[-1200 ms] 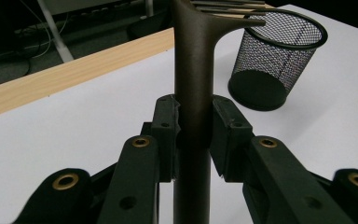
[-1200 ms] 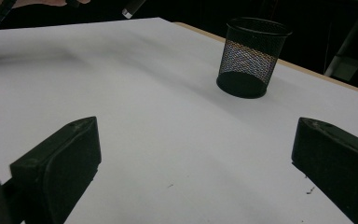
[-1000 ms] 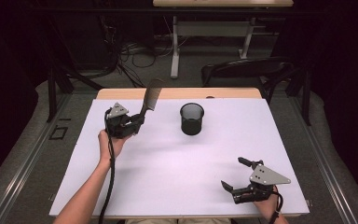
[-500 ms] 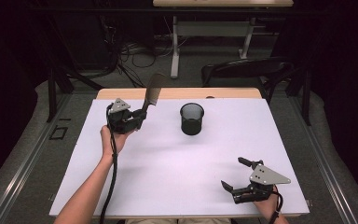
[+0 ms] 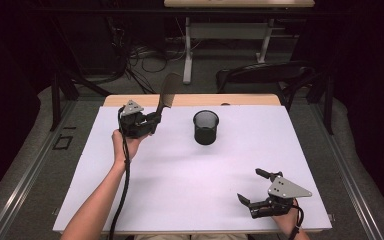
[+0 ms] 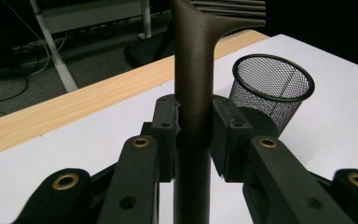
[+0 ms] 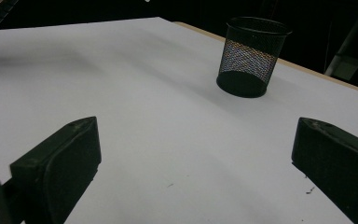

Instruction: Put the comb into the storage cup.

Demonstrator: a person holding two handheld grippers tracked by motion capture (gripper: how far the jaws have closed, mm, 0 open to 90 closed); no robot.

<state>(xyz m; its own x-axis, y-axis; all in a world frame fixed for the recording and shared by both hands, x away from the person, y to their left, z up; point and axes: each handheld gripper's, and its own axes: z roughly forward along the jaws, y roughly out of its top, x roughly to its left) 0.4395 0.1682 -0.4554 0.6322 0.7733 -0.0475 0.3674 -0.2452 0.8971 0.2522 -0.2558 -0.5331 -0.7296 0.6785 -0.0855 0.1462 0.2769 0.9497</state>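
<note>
No readable text, label, brand, number or sign anywhere in the three views.

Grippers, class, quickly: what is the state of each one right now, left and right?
Left gripper: closed on the handle of a dark slotted spatula, held above the table.
Right gripper: open, nothing between its jaws.
</note>
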